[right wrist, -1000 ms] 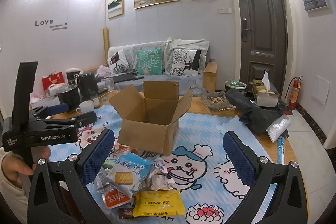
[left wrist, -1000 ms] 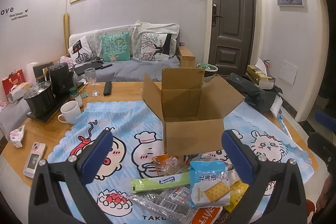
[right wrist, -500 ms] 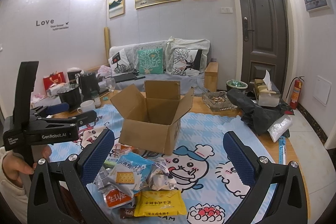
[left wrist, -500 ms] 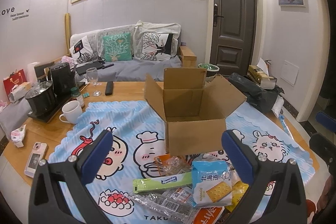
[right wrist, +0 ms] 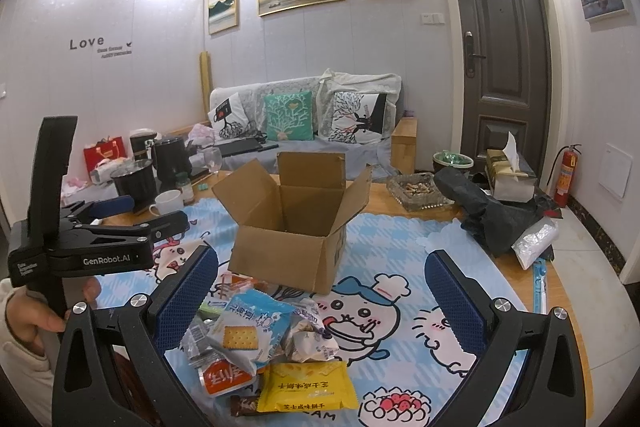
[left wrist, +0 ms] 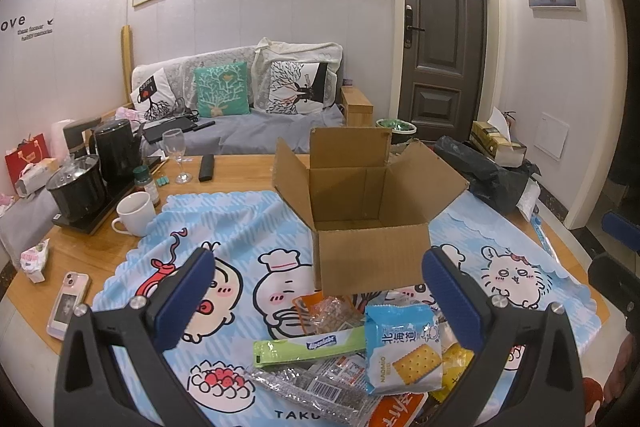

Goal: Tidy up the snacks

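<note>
Table (left wrist: 240, 173) carries cartoon-print cloth (left wrist: 240, 227). Cardboard box (left wrist: 368, 227) sits mid-cloth, flaps up, interior bare. Snack pile lies just in front of box: blue cracker pack (left wrist: 404, 347), green bar (left wrist: 308, 345), yellow packet (right wrist: 307, 387). Left gripper (left wrist: 320, 291) and right gripper (right wrist: 322, 289): fingers spread wide, nothing between them, both above pile.

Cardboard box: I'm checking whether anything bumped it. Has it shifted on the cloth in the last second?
No. The cardboard box sits at the same place on the cartoon tablecloth, its front edge just above the chef figure; only the camera drifted slightly.
</note>
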Action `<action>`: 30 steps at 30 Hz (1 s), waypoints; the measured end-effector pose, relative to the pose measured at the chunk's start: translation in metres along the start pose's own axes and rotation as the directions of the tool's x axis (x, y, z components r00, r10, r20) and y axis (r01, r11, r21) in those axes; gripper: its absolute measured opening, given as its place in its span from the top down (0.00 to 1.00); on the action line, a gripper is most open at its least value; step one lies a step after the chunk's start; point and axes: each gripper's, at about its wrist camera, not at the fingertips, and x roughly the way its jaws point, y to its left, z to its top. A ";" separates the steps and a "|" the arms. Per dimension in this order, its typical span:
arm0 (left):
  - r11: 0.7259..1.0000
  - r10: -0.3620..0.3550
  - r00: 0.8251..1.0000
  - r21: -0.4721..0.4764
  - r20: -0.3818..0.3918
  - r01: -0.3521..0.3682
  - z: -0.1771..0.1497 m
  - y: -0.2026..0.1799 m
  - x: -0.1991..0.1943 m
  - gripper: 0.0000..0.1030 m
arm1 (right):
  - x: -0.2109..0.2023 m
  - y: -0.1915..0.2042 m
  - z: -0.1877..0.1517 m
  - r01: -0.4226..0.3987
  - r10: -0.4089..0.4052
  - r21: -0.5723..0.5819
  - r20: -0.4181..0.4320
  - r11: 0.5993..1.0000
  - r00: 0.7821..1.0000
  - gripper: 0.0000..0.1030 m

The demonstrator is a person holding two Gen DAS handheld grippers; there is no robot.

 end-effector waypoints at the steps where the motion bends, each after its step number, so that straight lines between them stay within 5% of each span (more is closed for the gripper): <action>1: 1.000 0.000 1.000 0.000 0.000 0.000 0.000 0.000 0.000 0.00 | 0.000 0.001 -0.001 -0.001 0.001 0.000 0.000 1.000 1.000 0.00; 14: 1.000 -0.006 1.000 0.001 -0.001 0.006 -0.001 -0.002 0.001 0.00 | 0.001 -0.002 -0.002 -0.006 0.006 -0.004 0.003 1.000 1.000 0.00; 19: 0.998 -0.062 0.998 -0.004 0.001 0.062 -0.004 0.001 0.006 0.00 | 0.004 -0.004 -0.005 0.028 -0.028 0.005 -0.005 1.000 1.000 0.00; 30: 0.991 -0.126 0.991 -0.051 -0.034 0.124 -0.016 0.037 0.036 0.00 | 0.037 0.019 -0.040 0.015 -0.014 0.012 -0.117 1.000 0.993 0.00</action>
